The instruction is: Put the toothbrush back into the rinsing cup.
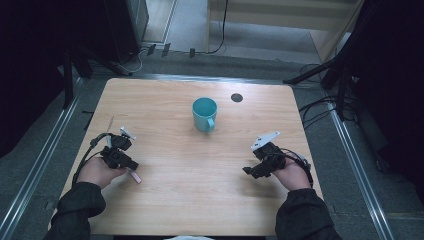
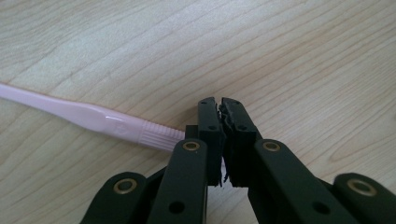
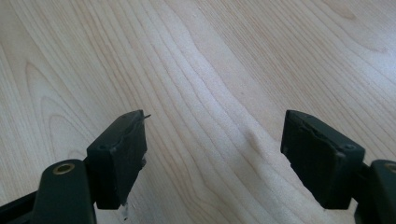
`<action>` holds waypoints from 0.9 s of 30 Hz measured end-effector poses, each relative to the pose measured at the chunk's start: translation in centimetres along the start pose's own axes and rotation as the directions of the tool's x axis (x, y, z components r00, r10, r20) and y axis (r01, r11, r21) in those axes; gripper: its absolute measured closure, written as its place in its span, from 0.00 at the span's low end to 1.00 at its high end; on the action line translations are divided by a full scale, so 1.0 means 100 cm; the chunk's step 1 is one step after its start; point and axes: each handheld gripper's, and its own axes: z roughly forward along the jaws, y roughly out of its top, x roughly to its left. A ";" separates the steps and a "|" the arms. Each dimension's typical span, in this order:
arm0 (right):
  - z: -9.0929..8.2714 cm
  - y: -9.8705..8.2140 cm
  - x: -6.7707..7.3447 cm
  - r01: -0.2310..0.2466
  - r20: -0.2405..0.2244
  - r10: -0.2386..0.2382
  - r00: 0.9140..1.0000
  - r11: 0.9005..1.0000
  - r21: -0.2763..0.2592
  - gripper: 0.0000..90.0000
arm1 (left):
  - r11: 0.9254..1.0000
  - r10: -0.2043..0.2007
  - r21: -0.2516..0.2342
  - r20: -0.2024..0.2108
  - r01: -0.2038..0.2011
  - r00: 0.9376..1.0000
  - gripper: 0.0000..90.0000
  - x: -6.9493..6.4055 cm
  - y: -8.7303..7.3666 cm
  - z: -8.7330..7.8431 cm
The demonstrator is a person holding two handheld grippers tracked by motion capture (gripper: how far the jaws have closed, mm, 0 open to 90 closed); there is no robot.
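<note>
**Toothbrush pinched, mug ahead**

Jaws of the left hand-held gripper (image 2: 220, 103) stand clenched on the pink toothbrush (image 2: 100, 119), gripping it at the ribbed part of the handle; the rest of the handle runs off to one side, low over the desk (image 2: 303, 56). From above, the left hand-held gripper (image 1: 120, 156) sits well short of the teal mug (image 1: 205, 114) and off to the mug's left, with a pink end of the toothbrush (image 1: 135, 176) poking out on the side away from the mug. The likely step is carrying the brush to the mug. To do it well, I judge the grip should stay firm on the ribbed section, the brush be lifted clear of the wood, then tipped upright before it goes over the rim. The right hand-held gripper (image 3: 212, 154) is released, jaws wide apart over bare wood; it (image 1: 260, 167) rests to the mug's right, also well short of it, holding nothing.
</note>
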 end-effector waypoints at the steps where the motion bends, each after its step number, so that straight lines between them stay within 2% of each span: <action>1: 0.000 0.000 0.000 0.000 0.000 0.000 1.000 1.000 0.000 0.25 | 1.000 0.000 0.000 0.000 0.000 1.000 0.96 0.000 0.000 0.000; 4: 0.000 0.000 0.000 0.001 0.000 -0.001 1.000 1.000 0.000 0.25 | 1.000 -0.007 0.008 -0.002 0.007 1.000 0.96 0.004 -0.004 -0.003; 8: 0.000 0.000 0.000 0.000 0.000 0.000 1.000 1.000 0.002 0.25 | 0.999 -0.038 0.009 0.000 0.038 0.999 0.96 0.010 -0.009 -0.005; 13: 0.000 0.001 0.001 -0.002 0.001 0.002 1.000 1.000 0.004 0.25 | 0.999 -0.050 0.016 -0.006 0.050 0.999 0.96 0.013 -0.012 -0.006; 19: 0.002 0.003 0.001 0.005 -0.003 -0.005 1.000 1.000 0.004 0.25 | 0.997 -0.077 -0.004 -0.008 0.077 0.997 0.92 0.015 -0.014 -0.013; 20: 0.002 0.003 0.001 0.007 -0.003 -0.007 1.000 1.000 0.004 0.25 | 0.994 -0.112 -0.017 -0.014 0.112 0.994 0.91 0.017 -0.013 -0.018; 21: 0.002 0.003 0.001 0.007 -0.003 -0.007 1.000 1.000 0.004 0.25 | 0.994 -0.112 -0.017 -0.014 0.112 0.994 0.89 0.017 -0.013 -0.018; 23: 0.002 0.003 0.001 0.008 -0.003 -0.008 1.000 1.000 0.006 0.25 | 0.987 -0.157 -0.029 -0.017 0.156 0.987 0.87 0.019 -0.013 -0.023; 24: 0.002 0.003 0.001 0.008 -0.002 -0.008 1.000 1.000 0.007 0.25 | 0.981 -0.192 -0.031 -0.024 0.192 0.981 0.84 0.021 -0.013 -0.027; 25: 0.002 0.003 0.001 0.008 -0.002 -0.008 1.000 1.000 0.007 0.25 | 0.981 -0.192 -0.031 -0.024 0.192 0.981 0.83 0.021 -0.013 -0.027; 26: 0.002 0.003 0.001 0.008 -0.003 -0.008 1.000 1.000 0.010 0.25 | 0.975 -0.220 -0.035 -0.023 0.219 0.975 0.82 0.023 -0.013 -0.028; 27: 0.002 0.003 0.001 0.008 -0.003 -0.008 1.000 1.000 0.010 0.25 | 0.975 -0.220 -0.035 -0.023 0.219 0.975 0.81 0.023 -0.013 -0.028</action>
